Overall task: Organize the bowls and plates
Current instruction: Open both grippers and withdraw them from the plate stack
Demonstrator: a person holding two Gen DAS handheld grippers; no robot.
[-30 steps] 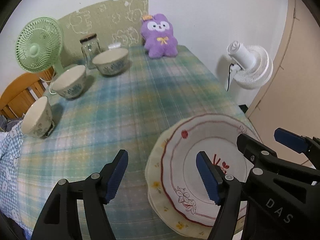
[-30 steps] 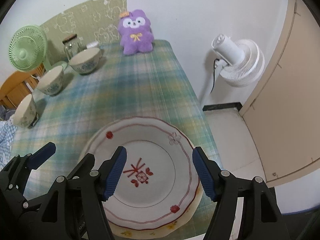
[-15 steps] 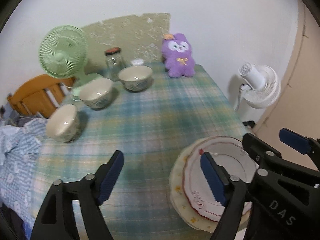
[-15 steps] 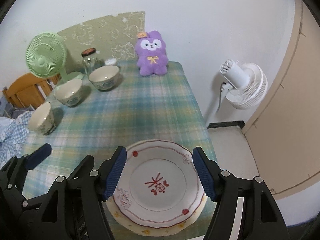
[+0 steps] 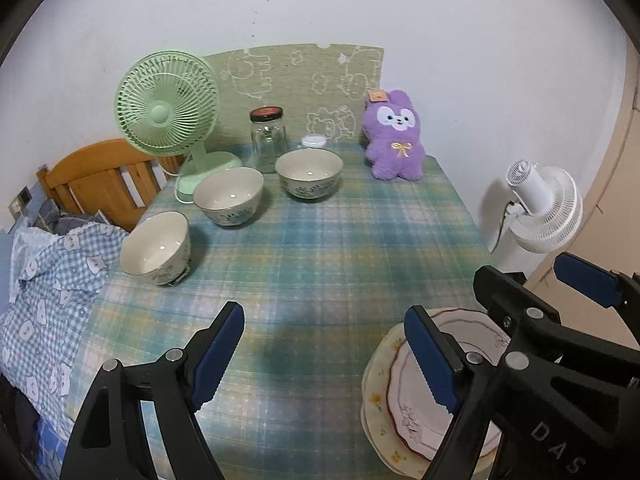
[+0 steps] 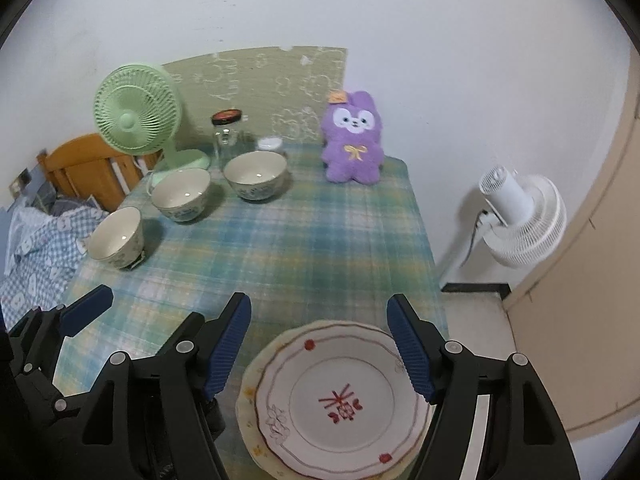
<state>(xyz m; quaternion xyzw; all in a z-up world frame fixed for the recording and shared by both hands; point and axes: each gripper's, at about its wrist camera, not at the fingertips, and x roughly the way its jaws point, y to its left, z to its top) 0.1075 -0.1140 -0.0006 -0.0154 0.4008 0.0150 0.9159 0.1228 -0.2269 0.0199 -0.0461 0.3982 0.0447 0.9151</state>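
A white plate with red trim (image 6: 340, 400) lies on a cream plate (image 6: 248, 392) at the table's near right corner. My right gripper (image 6: 318, 304) hovers above this stack, open, with nothing between its fingers. My left gripper (image 5: 322, 320) hangs open over bare tablecloth, just left of the stack (image 5: 408, 400). Three cream bowls stand apart along the table's left side: a near one (image 5: 156, 246), a middle one (image 5: 228, 196) and a far one (image 5: 308, 172). All three appear again in the right wrist view: near bowl (image 6: 116, 236), middle bowl (image 6: 180, 194), far bowl (image 6: 256, 174).
At the back of the plaid table (image 5: 320, 248) stand a green fan (image 5: 166, 104), a glass jar (image 5: 268, 136) and a purple plush toy (image 5: 394, 136). A white fan (image 5: 540, 208) stands off the right edge. A wooden chair (image 5: 92, 176) and blue checked cloth (image 5: 48, 280) sit left.
Both grippers have risen and drawn back from the plate stack, which now looks smaller and lower in both views. The left jaws stand slightly wider than a second ago.
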